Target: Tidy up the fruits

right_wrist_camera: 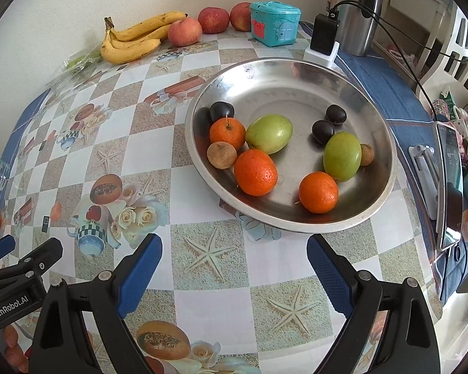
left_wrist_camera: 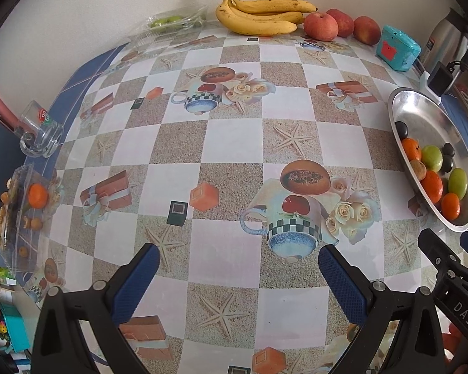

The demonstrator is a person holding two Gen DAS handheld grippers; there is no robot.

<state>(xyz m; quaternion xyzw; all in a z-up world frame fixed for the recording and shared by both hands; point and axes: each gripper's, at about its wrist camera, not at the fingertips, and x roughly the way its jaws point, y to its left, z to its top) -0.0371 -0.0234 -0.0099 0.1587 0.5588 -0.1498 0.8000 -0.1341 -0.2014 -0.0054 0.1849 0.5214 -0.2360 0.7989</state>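
A steel plate point(right_wrist_camera: 296, 74) holds three oranges point(right_wrist_camera: 255, 172), two green fruits point(right_wrist_camera: 269, 134), dark plums point(right_wrist_camera: 322, 131) and small brown fruits point(right_wrist_camera: 221, 155); the plate also shows at the right of the left wrist view point(left_wrist_camera: 421, 115). Bananas point(left_wrist_camera: 262, 15) and three apples point(left_wrist_camera: 320, 26) lie along the far wall. A clear box point(left_wrist_camera: 18, 218) at the table's left edge holds an orange point(left_wrist_camera: 37, 195). My left gripper point(left_wrist_camera: 238, 268) is open and empty above the tablecloth. My right gripper point(right_wrist_camera: 234, 258) is open and empty just before the plate's near rim.
A teal toy house point(right_wrist_camera: 274, 23), a black charger point(right_wrist_camera: 324, 34) and a steel kettle point(right_wrist_camera: 355, 9) stand at the back right. A phone on a stand point(right_wrist_camera: 449, 184) is at the right. A glass mug point(left_wrist_camera: 39, 131) lies at the left edge. A clear packet with green fruit point(left_wrist_camera: 168, 23) lies at the back left.
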